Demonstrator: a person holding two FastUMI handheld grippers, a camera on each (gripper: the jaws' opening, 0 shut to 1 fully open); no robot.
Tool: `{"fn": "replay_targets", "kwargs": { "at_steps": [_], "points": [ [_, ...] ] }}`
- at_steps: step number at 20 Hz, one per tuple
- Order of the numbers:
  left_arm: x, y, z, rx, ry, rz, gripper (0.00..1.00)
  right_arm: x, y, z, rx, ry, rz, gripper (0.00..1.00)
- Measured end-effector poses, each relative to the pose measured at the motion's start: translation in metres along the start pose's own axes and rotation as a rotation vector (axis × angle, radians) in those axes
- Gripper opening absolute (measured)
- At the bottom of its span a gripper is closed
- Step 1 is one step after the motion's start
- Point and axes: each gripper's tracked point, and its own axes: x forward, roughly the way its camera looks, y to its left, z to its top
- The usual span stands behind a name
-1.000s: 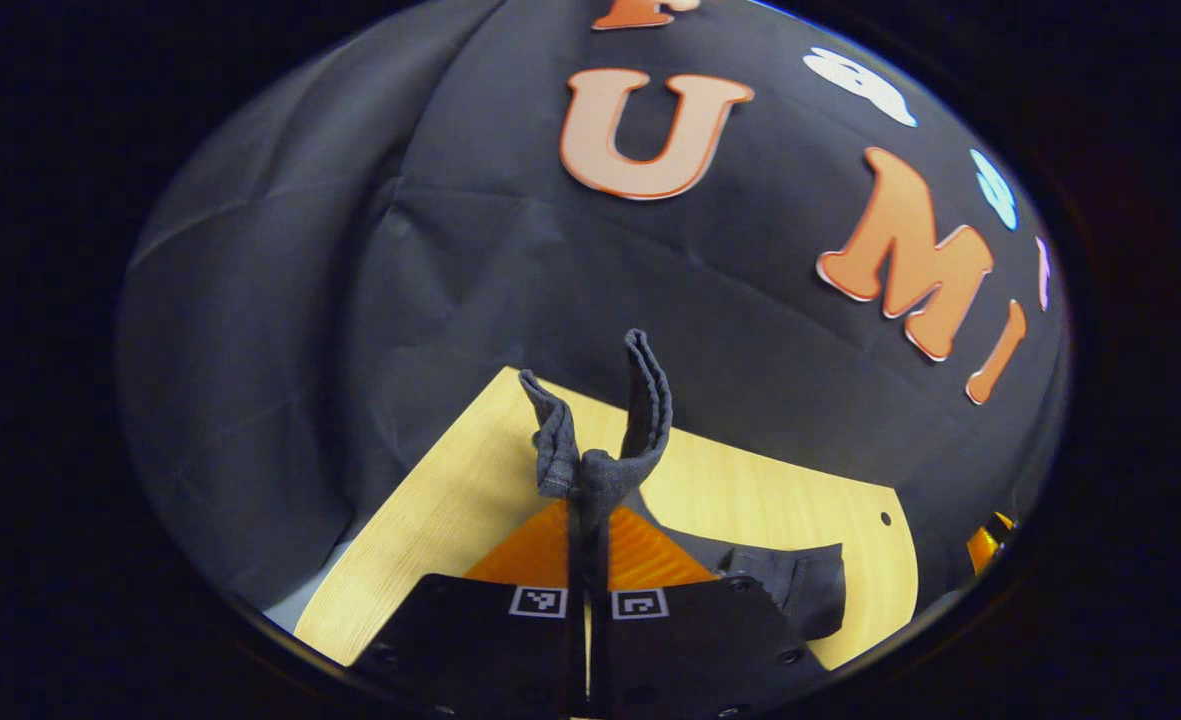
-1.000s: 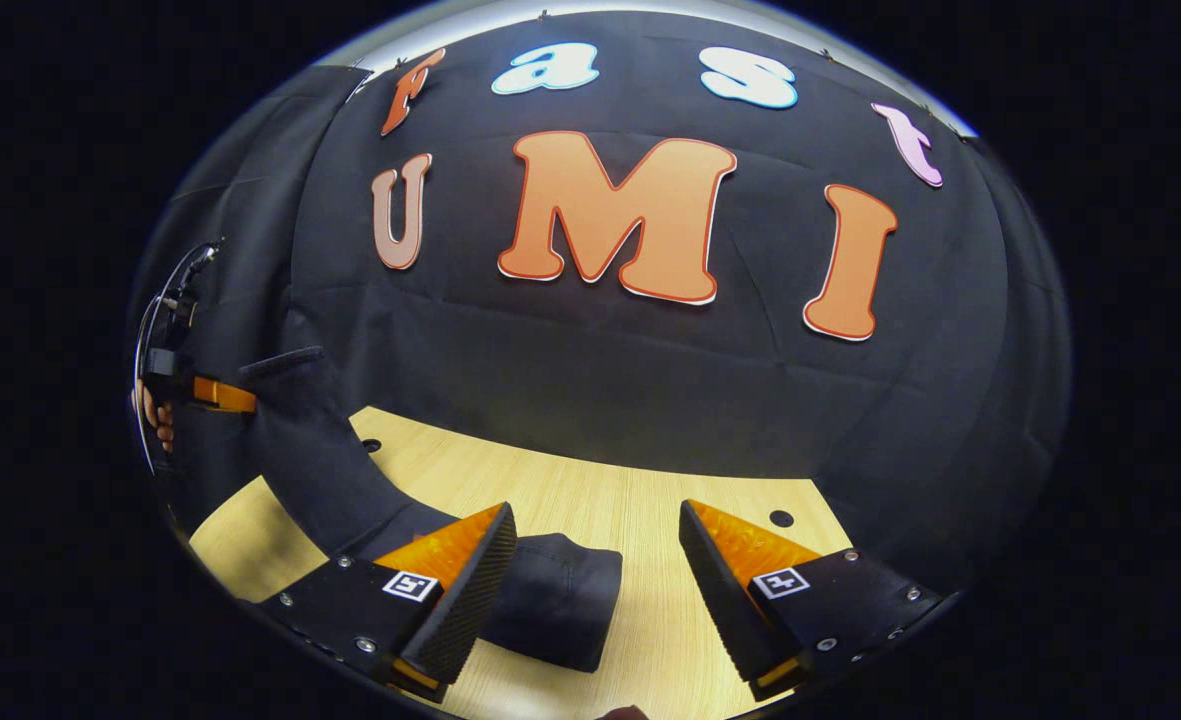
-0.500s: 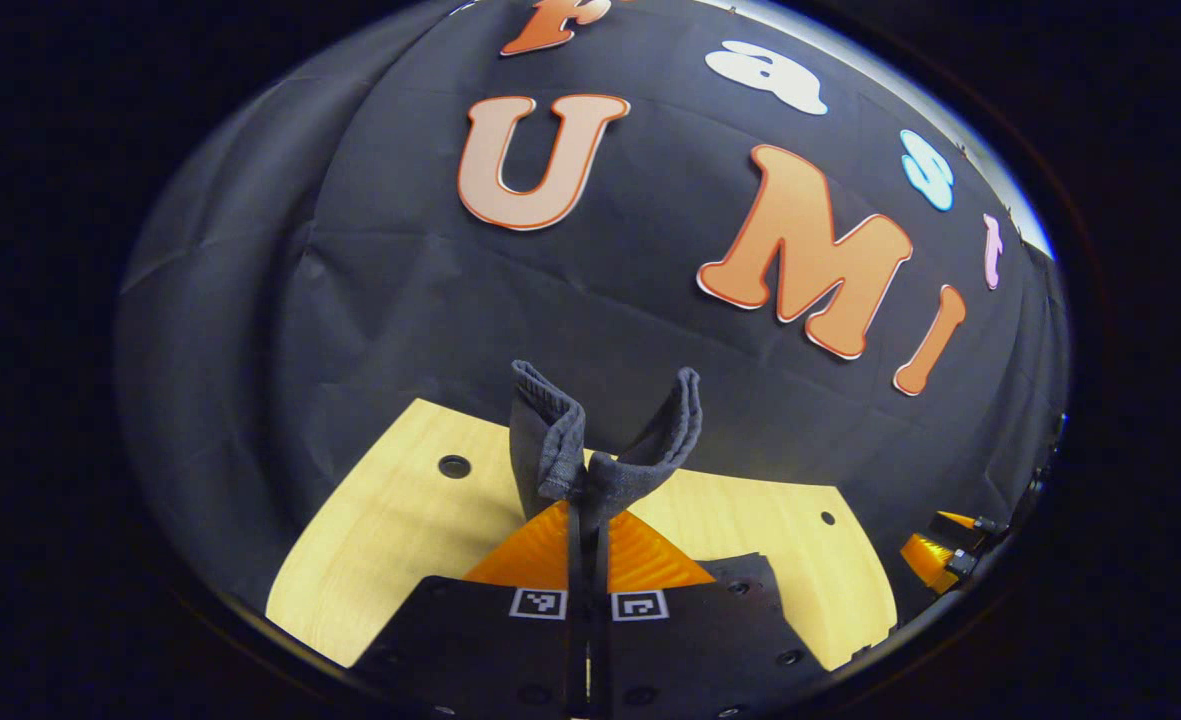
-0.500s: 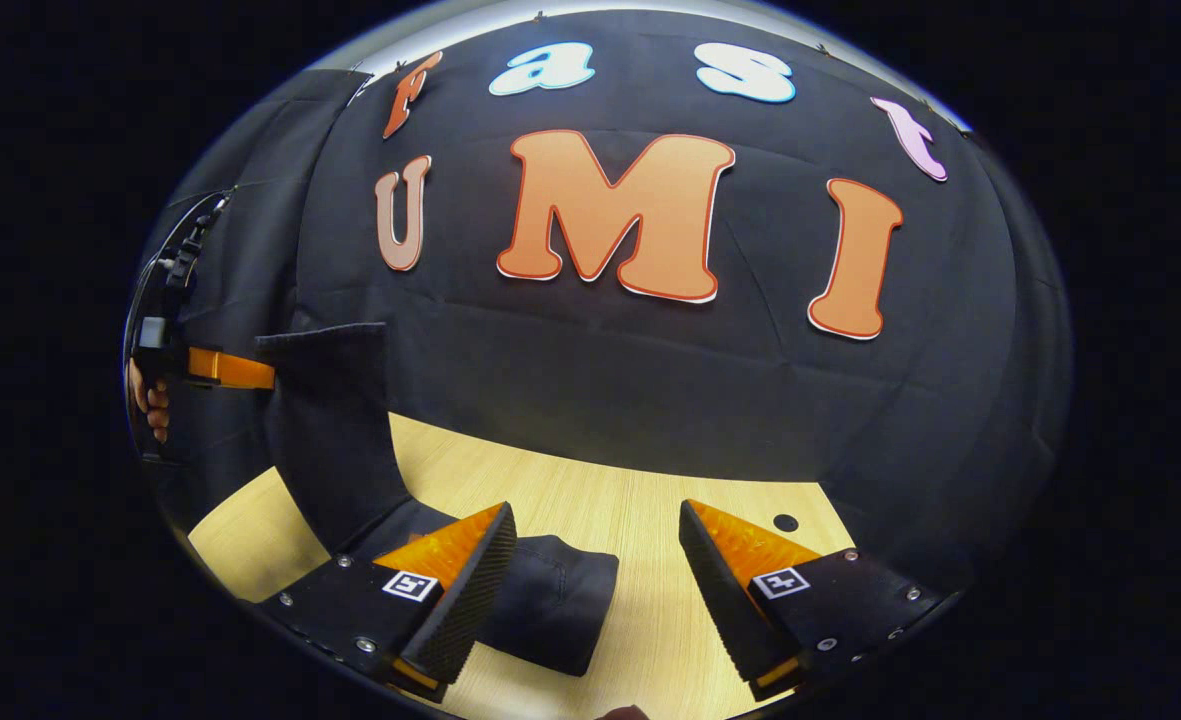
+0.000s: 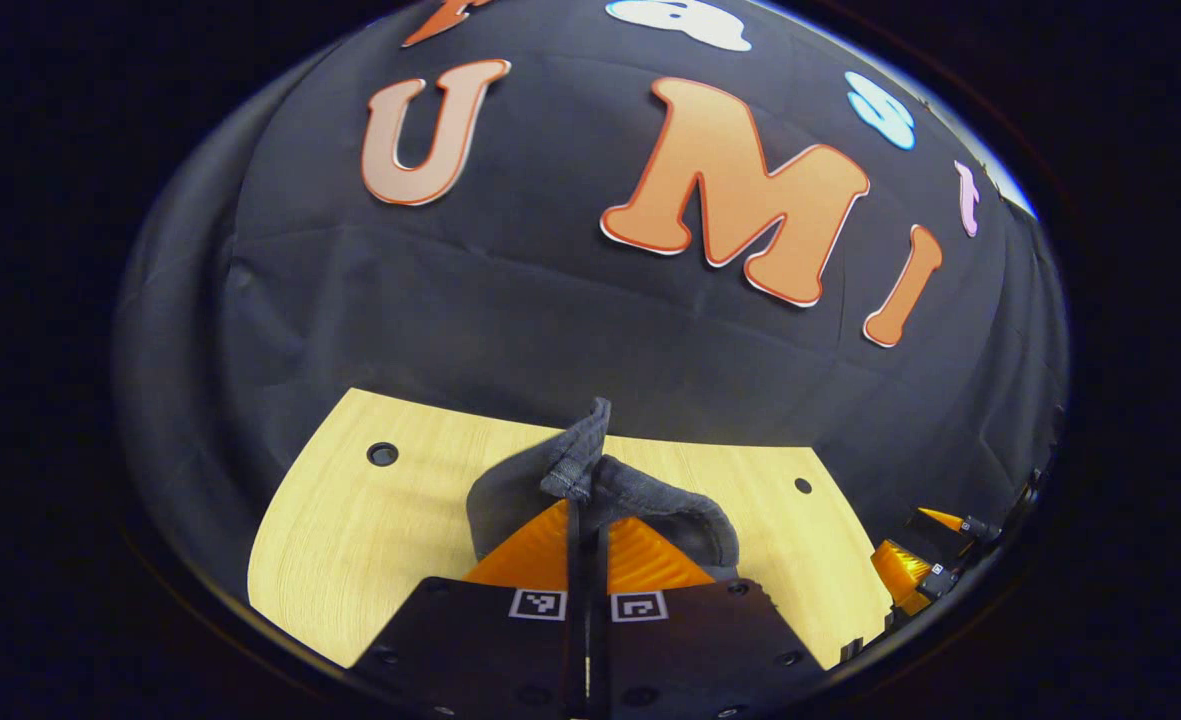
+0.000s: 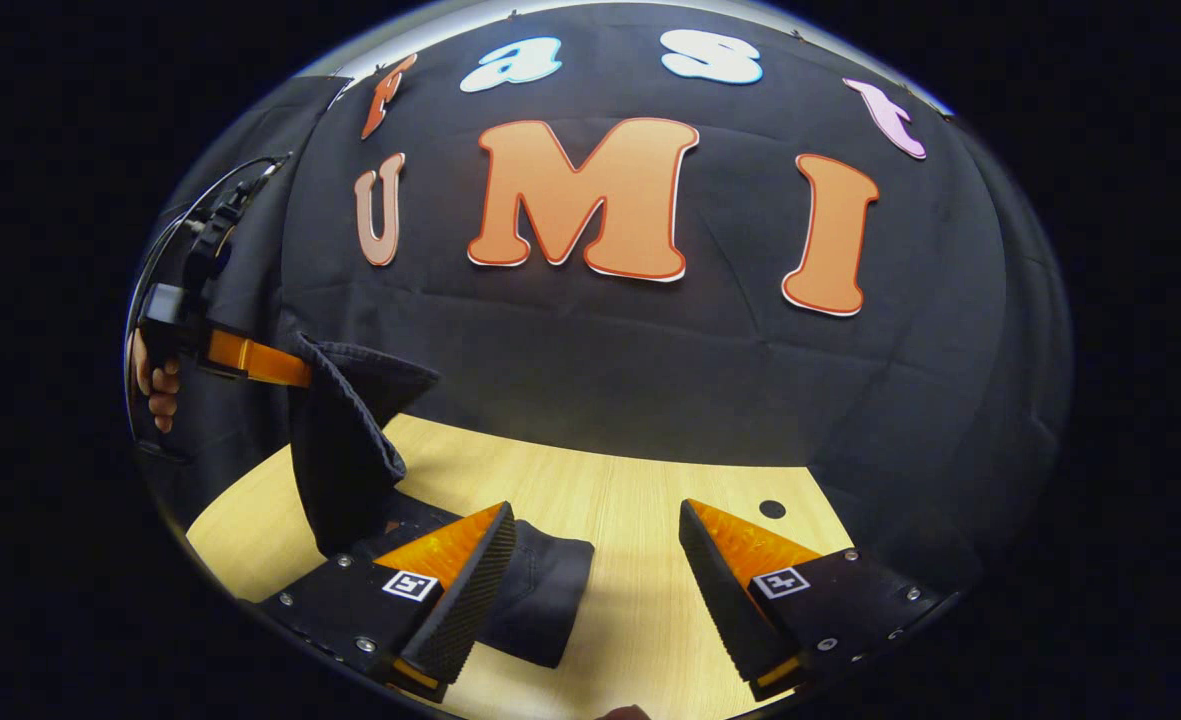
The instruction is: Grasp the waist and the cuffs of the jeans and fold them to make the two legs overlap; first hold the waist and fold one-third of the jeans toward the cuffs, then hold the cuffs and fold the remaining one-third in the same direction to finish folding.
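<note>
The dark jeans bunch up just ahead of my left gripper, which is shut on a stitched edge of them above the wooden table. In the right gripper view the jeans rise from a folded part lying on the table up to the left gripper, held by a hand. My right gripper stands open low over the table. Its left finger is over the folded end of the jeans, with nothing between the fingers.
The table has small round holes near its far edge. The black cloth wall stands right behind the table. The right gripper shows at the far right of the left gripper view.
My left gripper has carried the held edge to the right, toward the right gripper, and the lifted cloth now doubles over the part on the table. The right gripper stays open, nearly still.
</note>
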Motion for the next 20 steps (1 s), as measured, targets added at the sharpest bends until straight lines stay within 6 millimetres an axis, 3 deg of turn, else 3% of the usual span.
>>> {"fn": "replay_targets", "kwargs": {
  "at_steps": [11,17,20],
  "points": [
    [0.085,-0.080,-0.007,0.086,0.142,0.044,0.02,0.002,-0.006,-0.001,0.085,0.010,-0.068,0.99],
    [0.108,-0.137,-0.047,0.150,0.229,0.012,0.02,0.000,-0.009,-0.005,0.117,0.030,-0.096,0.98],
    [0.114,-0.145,-0.054,0.206,0.237,0.017,0.02,0.000,-0.009,-0.007,0.129,0.036,-0.104,0.99]
  ]
}}
